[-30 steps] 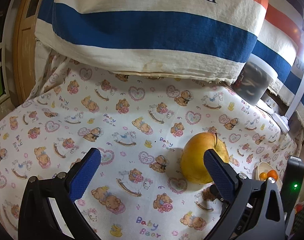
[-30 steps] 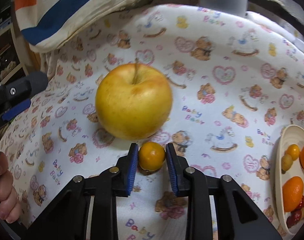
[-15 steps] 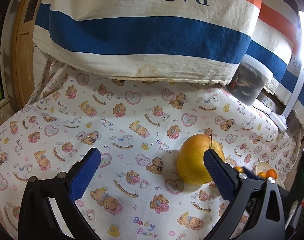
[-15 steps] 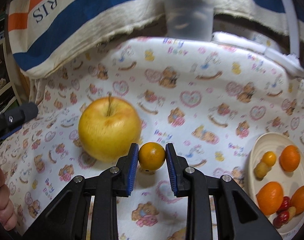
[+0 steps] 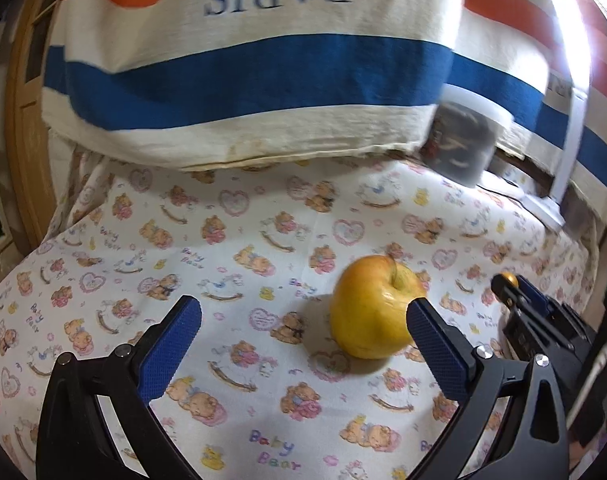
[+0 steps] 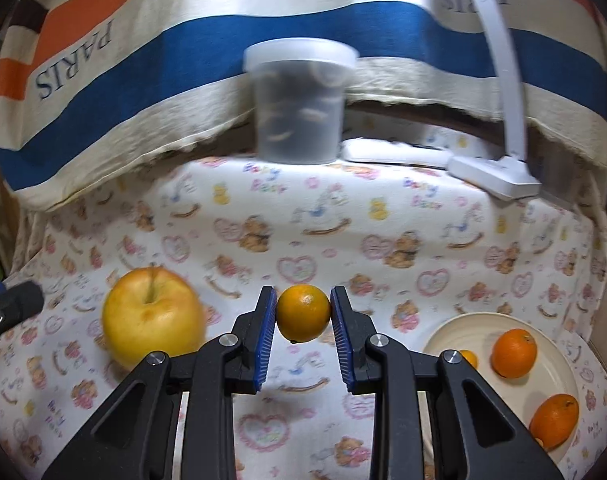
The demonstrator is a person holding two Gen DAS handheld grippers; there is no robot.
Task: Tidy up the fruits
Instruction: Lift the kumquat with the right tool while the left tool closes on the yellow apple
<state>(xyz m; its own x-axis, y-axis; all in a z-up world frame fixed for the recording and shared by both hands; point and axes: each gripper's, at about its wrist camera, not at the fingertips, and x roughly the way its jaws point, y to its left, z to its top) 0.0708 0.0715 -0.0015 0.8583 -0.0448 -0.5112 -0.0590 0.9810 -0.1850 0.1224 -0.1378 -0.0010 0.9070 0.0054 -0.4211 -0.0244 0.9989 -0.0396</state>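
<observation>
My right gripper [image 6: 303, 314] is shut on a small orange [image 6: 303, 313] and holds it above the bear-print cloth. A yellow apple [image 6: 153, 314] lies on the cloth to its left. A cream plate [image 6: 559, 364] at the lower right holds several oranges [image 6: 514, 353]. In the left wrist view the apple [image 5: 373, 308] sits partly behind the right finger of my left gripper [image 5: 303, 328], which is open and empty. The right gripper with the small orange [image 5: 505, 280] shows at the right edge there.
A clear lidded tub [image 6: 299, 100] stands at the back of the cloth. A white lamp base [image 6: 493, 174] and its arm are at the back right. A striped "PARIS" cloth [image 5: 263, 64] hangs behind. A wooden door frame [image 5: 19, 140] is at the left.
My right gripper has lifted the small orange off the cloth and pulled back from the apple. The plate has come further into view. My left gripper stays open.
</observation>
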